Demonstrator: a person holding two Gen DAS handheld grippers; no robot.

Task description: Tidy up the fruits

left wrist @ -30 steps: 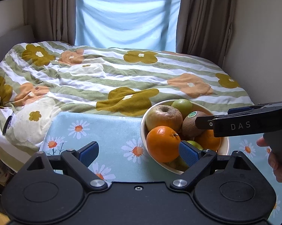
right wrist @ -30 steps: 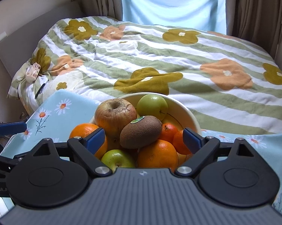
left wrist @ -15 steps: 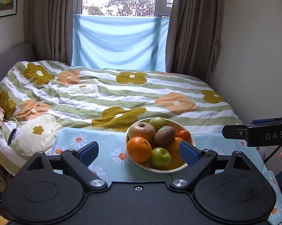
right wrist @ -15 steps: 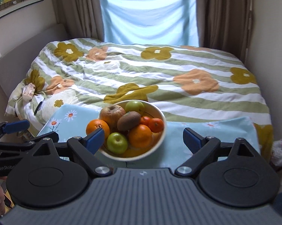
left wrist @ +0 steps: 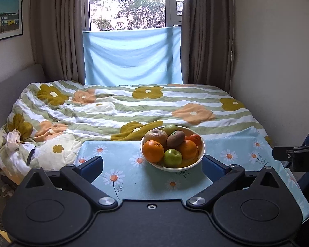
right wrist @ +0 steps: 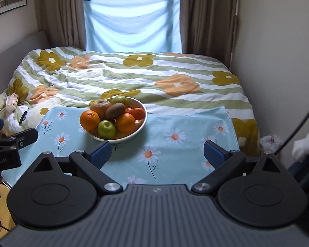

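A white bowl (left wrist: 201, 154) (right wrist: 142, 128) stands on the daisy-print blue cloth (left wrist: 123, 160) (right wrist: 185, 135), heaped with oranges (left wrist: 153, 151) (right wrist: 89, 120), a green apple (left wrist: 173, 157) (right wrist: 106, 128), a kiwi (left wrist: 176, 139) (right wrist: 115, 111), a brown apple (left wrist: 156, 136) and small tangerines (left wrist: 195, 139). My left gripper (left wrist: 152, 165) hangs back from the bowl, its jaws opening wide with nothing between them. My right gripper (right wrist: 157, 154) is open and empty too, to the right of the bowl and nearer than it. Each gripper's black body shows at the other view's edge.
The cloth covers a low table in front of a bed with a flowered, striped quilt (left wrist: 133, 107). Walls close in on the right (right wrist: 277, 61). A small packet (left wrist: 13, 141) and a dark object lie at the bed's left edge. Curtains and a window are behind.
Both grippers have drawn back and upward from the bowl, which now looks much smaller and farther off. The left jaws have spread a little wider. The fruit has stayed in the bowl.
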